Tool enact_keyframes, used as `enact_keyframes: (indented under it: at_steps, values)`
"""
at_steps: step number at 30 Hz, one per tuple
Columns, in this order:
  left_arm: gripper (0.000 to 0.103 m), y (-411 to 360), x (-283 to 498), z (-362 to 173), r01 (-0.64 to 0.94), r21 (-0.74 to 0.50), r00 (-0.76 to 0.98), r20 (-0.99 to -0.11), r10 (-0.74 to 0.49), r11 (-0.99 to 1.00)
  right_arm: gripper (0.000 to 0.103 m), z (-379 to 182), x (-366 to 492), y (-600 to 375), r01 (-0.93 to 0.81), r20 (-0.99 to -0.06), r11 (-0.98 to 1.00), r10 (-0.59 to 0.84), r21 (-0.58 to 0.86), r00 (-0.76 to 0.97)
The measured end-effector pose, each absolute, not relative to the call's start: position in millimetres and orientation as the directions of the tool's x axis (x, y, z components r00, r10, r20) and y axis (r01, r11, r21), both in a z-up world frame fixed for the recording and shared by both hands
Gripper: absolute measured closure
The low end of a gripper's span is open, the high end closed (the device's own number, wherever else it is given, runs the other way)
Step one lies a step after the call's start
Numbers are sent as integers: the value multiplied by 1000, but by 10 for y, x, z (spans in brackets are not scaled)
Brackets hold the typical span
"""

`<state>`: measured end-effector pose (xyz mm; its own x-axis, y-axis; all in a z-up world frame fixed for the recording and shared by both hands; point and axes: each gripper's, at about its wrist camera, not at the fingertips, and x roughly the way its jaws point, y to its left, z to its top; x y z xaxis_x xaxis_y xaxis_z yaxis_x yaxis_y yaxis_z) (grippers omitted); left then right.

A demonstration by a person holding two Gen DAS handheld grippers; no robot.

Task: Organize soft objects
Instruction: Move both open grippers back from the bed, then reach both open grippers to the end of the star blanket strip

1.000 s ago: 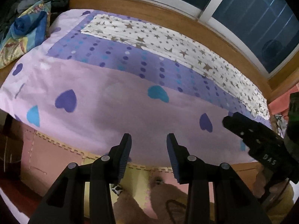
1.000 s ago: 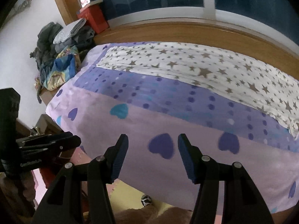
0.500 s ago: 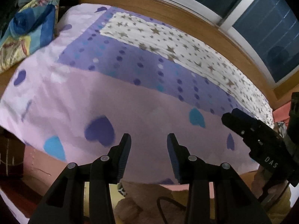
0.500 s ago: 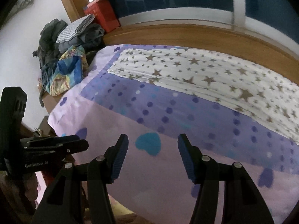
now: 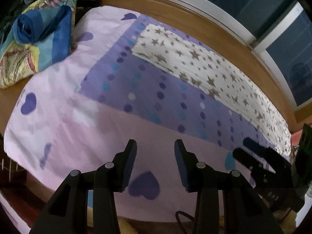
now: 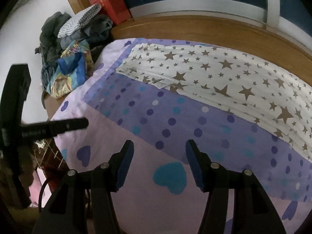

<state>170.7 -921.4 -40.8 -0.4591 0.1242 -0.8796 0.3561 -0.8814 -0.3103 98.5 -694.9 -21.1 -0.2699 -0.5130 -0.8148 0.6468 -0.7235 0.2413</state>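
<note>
A pink and purple quilt (image 5: pixel 81 128) (image 6: pixel 156 120) with hearts and dots lies spread over the bed. A white cloth with grey stars (image 5: pixel 204 66) (image 6: pixel 224 76) lies folded along its far side. My left gripper (image 5: pixel 155 159) hovers over the quilt's near pink edge, open, nothing between its fingers. My right gripper (image 6: pixel 159 159) hangs over the near pink band beside a teal heart, also open and empty. Each gripper shows in the other's view: the right gripper (image 5: pixel 263 163) at the right, the left gripper (image 6: pixel 54 126) at the left.
A colourful blue and yellow bundle of fabric (image 5: pixel 33 39) (image 6: pixel 70 74) lies at the bed's left end, with a heap of dark clothes (image 6: pixel 78 27) and a red box (image 6: pixel 113 5) behind it. A wooden ledge (image 6: pixel 195 29) and dark window run along the far side.
Both grippers have moved left along the quilt's near edge; the coloured bundle and the quilt's left corner now sit closer. Jaw openings look unchanged.
</note>
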Motion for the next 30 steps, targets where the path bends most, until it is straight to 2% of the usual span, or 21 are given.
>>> enact_keyframes:
  at_steps: [8, 20, 30]
  values:
    - [63, -9630, 1423, -513, 283, -317, -440, -881, 171, -905, 47, -263, 982, -7248, 587, -822, -777, -477, 229, -311]
    - [63, -10258, 767, -535, 6, -300, -388, -880, 274, -954, 47, -290, 1007, -8087, 401, -817, -891, -389, 215, -425]
    - [63, -10315, -20, -580, -145, -297, -377, -865, 331, -944, 47, -314, 841, -8966, 483, -796, -869, -368, 110, -481]
